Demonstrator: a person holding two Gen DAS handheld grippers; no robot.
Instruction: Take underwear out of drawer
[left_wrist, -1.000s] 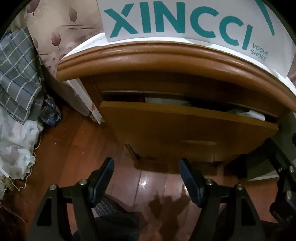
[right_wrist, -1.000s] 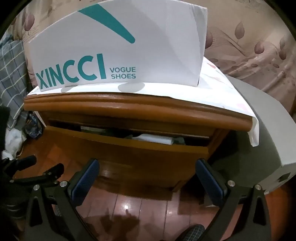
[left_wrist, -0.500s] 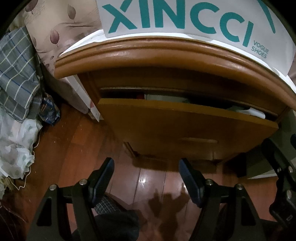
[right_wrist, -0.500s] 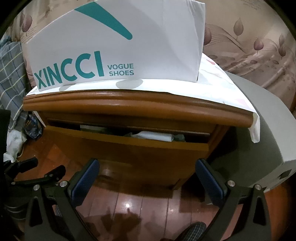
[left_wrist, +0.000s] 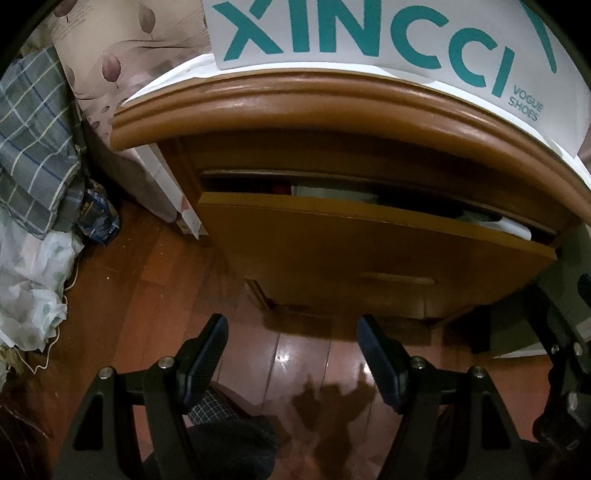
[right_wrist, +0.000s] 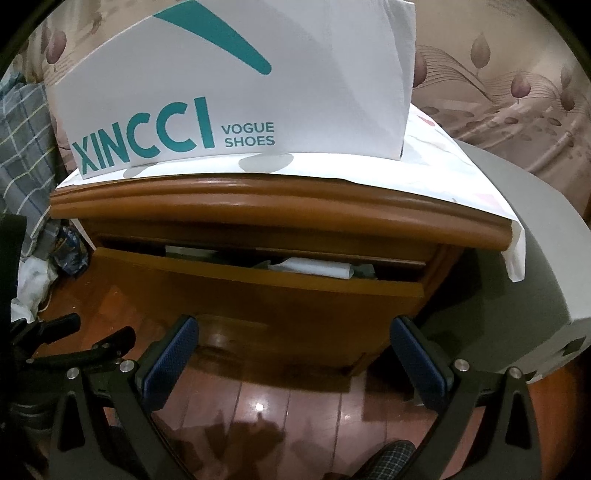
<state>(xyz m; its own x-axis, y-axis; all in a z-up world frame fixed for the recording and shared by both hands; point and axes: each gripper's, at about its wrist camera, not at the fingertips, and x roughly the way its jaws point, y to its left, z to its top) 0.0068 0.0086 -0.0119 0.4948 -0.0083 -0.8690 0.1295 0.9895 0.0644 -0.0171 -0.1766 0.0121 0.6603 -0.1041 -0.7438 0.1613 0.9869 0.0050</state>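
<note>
I am holding both grippers, left (left_wrist: 290, 354) and right (right_wrist: 295, 354), spread and empty, below the drawer (right_wrist: 258, 295); it is ajar, its slot lying above and ahead of my fingers, running crosswise. White cloth (right_wrist: 314, 267), possibly underwear, is showing nearer the right fingers; the overhanging top (right_wrist: 258, 206) is crowding entry.

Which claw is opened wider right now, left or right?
The right claw: its blue pads sit far apart, spanning much of the drawer front. The left claw gapes narrower.

Wood nightstand (right_wrist: 258, 218) on glossy reddish plank floor (right_wrist: 295, 402), leaf-print wallpaper (right_wrist: 498, 85).
</note>
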